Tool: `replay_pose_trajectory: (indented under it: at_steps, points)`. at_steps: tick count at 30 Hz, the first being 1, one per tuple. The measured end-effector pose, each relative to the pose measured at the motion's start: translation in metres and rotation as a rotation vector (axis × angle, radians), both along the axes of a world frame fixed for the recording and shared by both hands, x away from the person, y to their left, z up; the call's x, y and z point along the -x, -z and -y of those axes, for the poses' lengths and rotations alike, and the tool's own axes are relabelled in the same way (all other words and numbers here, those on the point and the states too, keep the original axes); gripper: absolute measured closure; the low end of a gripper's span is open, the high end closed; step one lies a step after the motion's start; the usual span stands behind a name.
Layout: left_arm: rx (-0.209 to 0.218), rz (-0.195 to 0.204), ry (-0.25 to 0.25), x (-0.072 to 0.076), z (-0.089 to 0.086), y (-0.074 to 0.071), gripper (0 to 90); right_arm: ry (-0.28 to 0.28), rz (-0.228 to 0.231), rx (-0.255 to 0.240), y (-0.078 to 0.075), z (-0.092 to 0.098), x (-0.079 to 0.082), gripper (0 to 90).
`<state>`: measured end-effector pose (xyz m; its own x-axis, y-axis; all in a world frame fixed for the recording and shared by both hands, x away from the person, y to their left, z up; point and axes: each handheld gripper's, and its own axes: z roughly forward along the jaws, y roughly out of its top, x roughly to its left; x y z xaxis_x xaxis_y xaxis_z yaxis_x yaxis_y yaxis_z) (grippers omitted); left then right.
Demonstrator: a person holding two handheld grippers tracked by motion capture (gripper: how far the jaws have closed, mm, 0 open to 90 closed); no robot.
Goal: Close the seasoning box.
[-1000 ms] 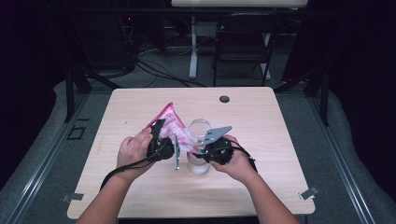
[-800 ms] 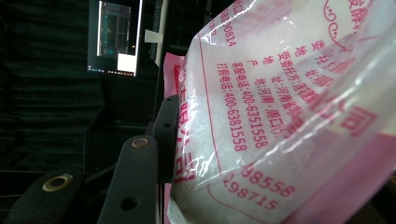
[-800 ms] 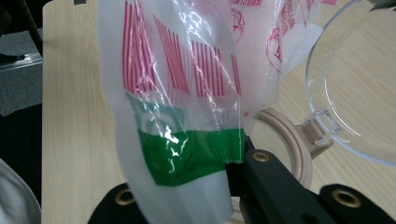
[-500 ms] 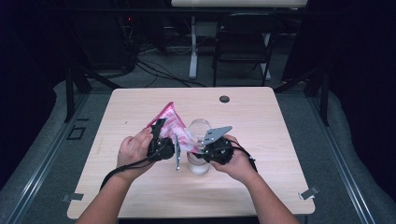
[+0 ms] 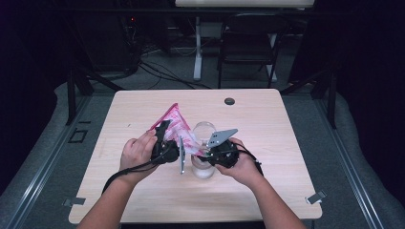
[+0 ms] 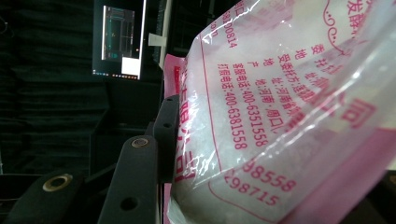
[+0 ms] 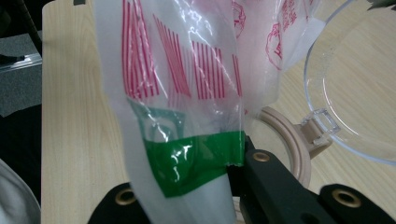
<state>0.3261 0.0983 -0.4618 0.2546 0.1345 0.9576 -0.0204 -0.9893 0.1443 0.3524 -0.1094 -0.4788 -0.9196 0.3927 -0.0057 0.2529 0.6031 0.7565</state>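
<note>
The worktop [image 5: 286, 191] lay bare toward every edge. At its middle, the bag [image 5: 179, 129] hung tilted above a clear jar [image 5: 203, 152]. The left gripper [image 5: 165, 148] had its fingers closed on the bag's filled body, and the right gripper [image 5: 217, 152] pinched its green-printed corner.

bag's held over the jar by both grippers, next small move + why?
Probably tip the bag further toward the jar. The left gripper holds its full, white-filled body, the right gripper pinches the empty green-banded end beside the jar's open lid, so the contents likely still need to slide down.
</note>
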Motion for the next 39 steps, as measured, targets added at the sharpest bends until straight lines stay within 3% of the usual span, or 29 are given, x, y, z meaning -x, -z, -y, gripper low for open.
replay_pose_trajectory:
  at_steps: [39]
  points:
    - [-0.016, 0.027, 0.023, 0.0011, 0.0025, -0.0031, 62.6, 0.004, -0.001, 0.000, 0.0007, 0.0009, -0.0009, 90.0]
